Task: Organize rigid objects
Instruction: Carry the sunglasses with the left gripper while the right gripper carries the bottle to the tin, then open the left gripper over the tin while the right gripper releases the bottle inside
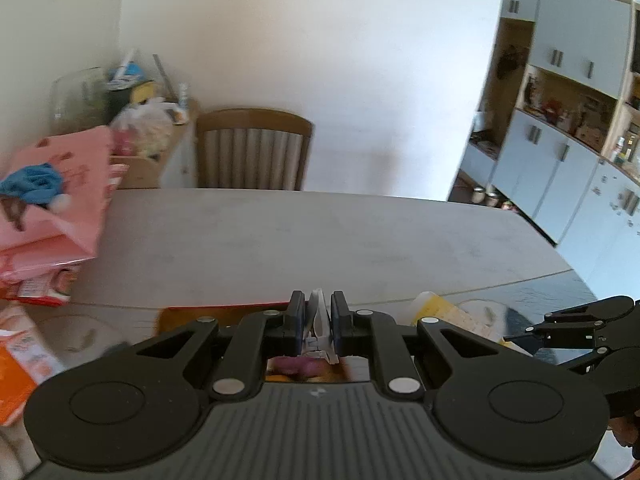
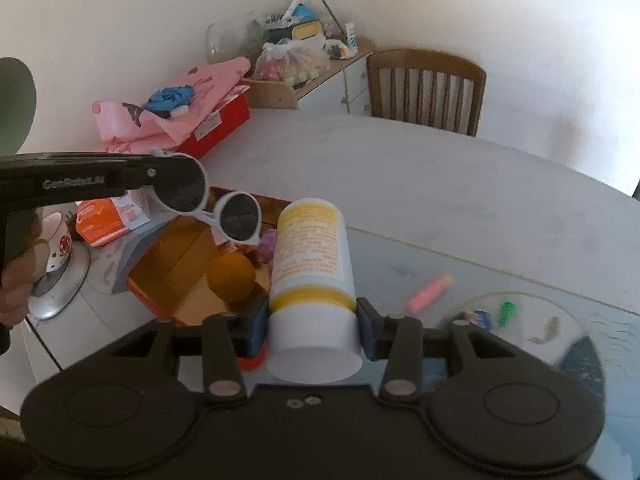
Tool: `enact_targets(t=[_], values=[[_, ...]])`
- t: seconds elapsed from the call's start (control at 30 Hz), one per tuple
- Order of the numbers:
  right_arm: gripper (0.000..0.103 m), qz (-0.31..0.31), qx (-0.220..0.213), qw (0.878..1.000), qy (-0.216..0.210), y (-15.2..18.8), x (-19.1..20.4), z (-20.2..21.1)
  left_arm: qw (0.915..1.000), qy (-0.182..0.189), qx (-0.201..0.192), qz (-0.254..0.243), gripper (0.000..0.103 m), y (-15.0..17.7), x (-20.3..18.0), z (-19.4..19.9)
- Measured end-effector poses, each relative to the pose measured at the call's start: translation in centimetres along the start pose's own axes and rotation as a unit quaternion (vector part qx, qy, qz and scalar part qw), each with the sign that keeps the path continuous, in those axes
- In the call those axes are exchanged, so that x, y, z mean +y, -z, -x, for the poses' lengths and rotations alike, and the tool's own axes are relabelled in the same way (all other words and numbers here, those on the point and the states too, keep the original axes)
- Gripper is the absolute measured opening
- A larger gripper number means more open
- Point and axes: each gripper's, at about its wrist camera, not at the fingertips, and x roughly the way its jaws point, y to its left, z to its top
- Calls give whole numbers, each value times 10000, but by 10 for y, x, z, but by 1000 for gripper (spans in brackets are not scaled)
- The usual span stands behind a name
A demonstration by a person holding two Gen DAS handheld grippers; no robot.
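Observation:
My left gripper (image 1: 318,316) is shut on a pair of white sunglasses (image 2: 224,208) with dark lenses. In the right wrist view it (image 2: 160,170) holds them by one lens, in the air above an open red box (image 2: 160,276). The box has an orange-brown inside and holds an orange ball (image 2: 232,276). My right gripper (image 2: 312,318) is shut on a white bottle (image 2: 310,248) with a yellow label, gripped near its white cap end and raised just right of the box. The left wrist view shows the bottle (image 1: 436,312) and the right gripper (image 1: 532,336) at lower right.
A pink marker (image 2: 430,287), a green piece (image 2: 507,313) and small bits lie on the table (image 2: 440,184) at right. An orange packet (image 2: 104,220), a mug (image 2: 60,248) and pink bags (image 2: 172,112) crowd the left. A wooden chair (image 2: 426,88) stands behind.

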Motion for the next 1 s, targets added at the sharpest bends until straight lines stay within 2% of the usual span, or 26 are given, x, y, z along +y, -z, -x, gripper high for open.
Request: enact_targets(t=[0.4, 0.63, 1.0], values=[[44, 405, 309, 9987, 81, -27, 50, -70, 9984, -477, 257, 183, 13, 27, 64, -4], [44, 557, 511, 9971, 130, -44, 61, -105, 9975, -412, 477, 311, 13, 47, 74, -15], [44, 1008, 744, 9920, 156, -55, 76, -137, 9975, -293, 454, 451, 13, 54, 83, -25]])
